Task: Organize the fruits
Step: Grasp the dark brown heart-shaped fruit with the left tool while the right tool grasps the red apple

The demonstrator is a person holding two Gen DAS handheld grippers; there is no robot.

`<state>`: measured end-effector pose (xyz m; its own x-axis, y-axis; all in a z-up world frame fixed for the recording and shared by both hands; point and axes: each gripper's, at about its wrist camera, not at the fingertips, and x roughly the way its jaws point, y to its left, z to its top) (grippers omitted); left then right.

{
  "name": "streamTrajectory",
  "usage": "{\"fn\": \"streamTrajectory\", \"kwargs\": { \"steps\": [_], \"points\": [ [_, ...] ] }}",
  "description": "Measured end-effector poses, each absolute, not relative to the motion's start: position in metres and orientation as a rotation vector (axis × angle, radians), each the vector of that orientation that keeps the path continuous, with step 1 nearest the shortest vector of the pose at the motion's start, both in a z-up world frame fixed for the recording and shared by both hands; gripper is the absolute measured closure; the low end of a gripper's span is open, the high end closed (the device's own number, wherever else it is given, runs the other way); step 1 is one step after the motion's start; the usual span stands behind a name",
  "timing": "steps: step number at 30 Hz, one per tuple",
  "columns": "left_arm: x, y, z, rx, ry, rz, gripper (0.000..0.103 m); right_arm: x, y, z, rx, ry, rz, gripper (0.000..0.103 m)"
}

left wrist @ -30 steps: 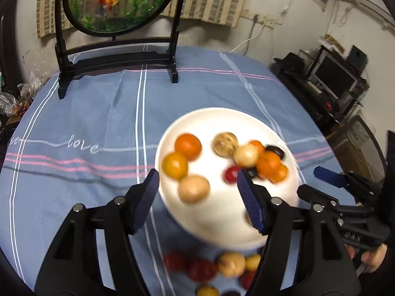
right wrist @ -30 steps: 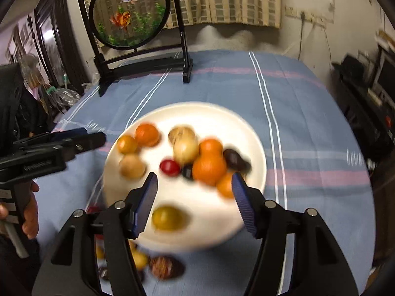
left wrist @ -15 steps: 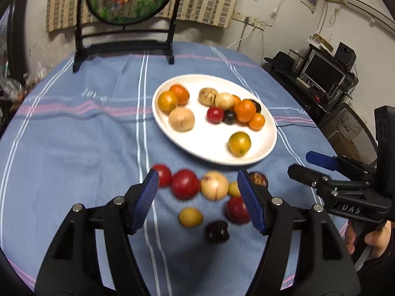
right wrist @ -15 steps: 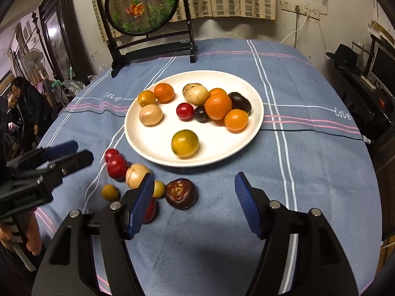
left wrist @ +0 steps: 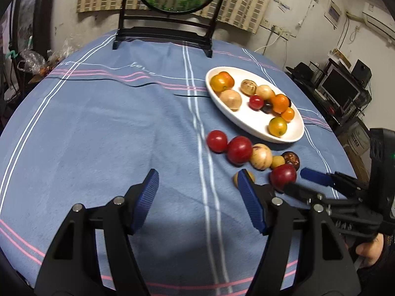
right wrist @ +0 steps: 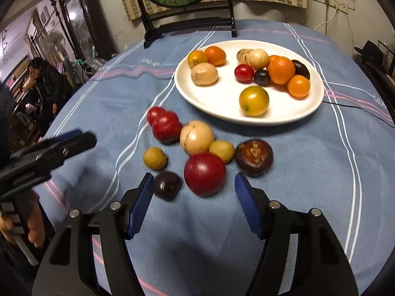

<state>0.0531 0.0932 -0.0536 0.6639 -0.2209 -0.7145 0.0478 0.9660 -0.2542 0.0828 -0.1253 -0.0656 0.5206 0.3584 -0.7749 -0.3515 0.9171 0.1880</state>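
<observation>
A white plate (right wrist: 212, 103) (left wrist: 246, 123) holds several fruits: oranges, yellow, tan, red and dark ones. Loose fruits lie on the blue cloth in front of it: a big red one (right wrist: 205, 174) (left wrist: 283, 175), a dark brown one (right wrist: 254, 157), a tan one (right wrist: 196, 137), two red ones (right wrist: 164, 123) (left wrist: 239, 149), small yellow ones (right wrist: 154, 158) and a dark purple one (right wrist: 167, 185). My right gripper (right wrist: 193, 203) is open, just short of the big red fruit. My left gripper (left wrist: 197, 202) is open over bare cloth, left of the loose fruits.
A round table with a blue striped cloth (left wrist: 98, 123). A black stand with a round fish picture (left wrist: 172, 24) stands at the far edge. A person sits at the left of the room (right wrist: 44, 83). Shelves with a monitor (left wrist: 340, 91) stand at the right.
Both grippers have pulled back from above the plate and dropped toward the near side of the table. The left one swung left; the right one now faces the loose fruits.
</observation>
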Motion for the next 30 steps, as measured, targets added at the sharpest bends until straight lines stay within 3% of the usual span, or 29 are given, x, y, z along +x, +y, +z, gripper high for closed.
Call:
{"fn": "streamTrajectory", "kwargs": {
  "steps": [2,5,7,22,29,30],
  "points": [
    [0.048,0.099,-0.055,-0.236,0.831,-0.147,0.035,0.086,-0.122,-0.069,-0.016,0.934,0.412,0.046],
    [0.046,0.101,-0.056,-0.249,0.833,-0.153,0.035,0.094,-0.12,-0.082,-0.009,0.972,0.392,0.051],
    [0.044,0.096,-0.056,-0.245,0.835,-0.167,0.035,0.098,-0.123,-0.085,0.008,0.962,0.395,0.062],
    [0.063,-0.008,-0.092,-0.096,0.976,-0.316,0.037,0.05,-0.209,-0.06,0.144,0.897,0.366,0.063],
    [0.074,-0.021,-0.099,-0.055,0.968,-0.246,0.062,0.049,-0.221,-0.065,0.181,0.899,0.396,0.063],
    [0.074,-0.021,-0.098,-0.063,0.969,-0.254,0.075,0.049,-0.221,-0.066,0.183,0.902,0.398,0.063]
  ]
}}
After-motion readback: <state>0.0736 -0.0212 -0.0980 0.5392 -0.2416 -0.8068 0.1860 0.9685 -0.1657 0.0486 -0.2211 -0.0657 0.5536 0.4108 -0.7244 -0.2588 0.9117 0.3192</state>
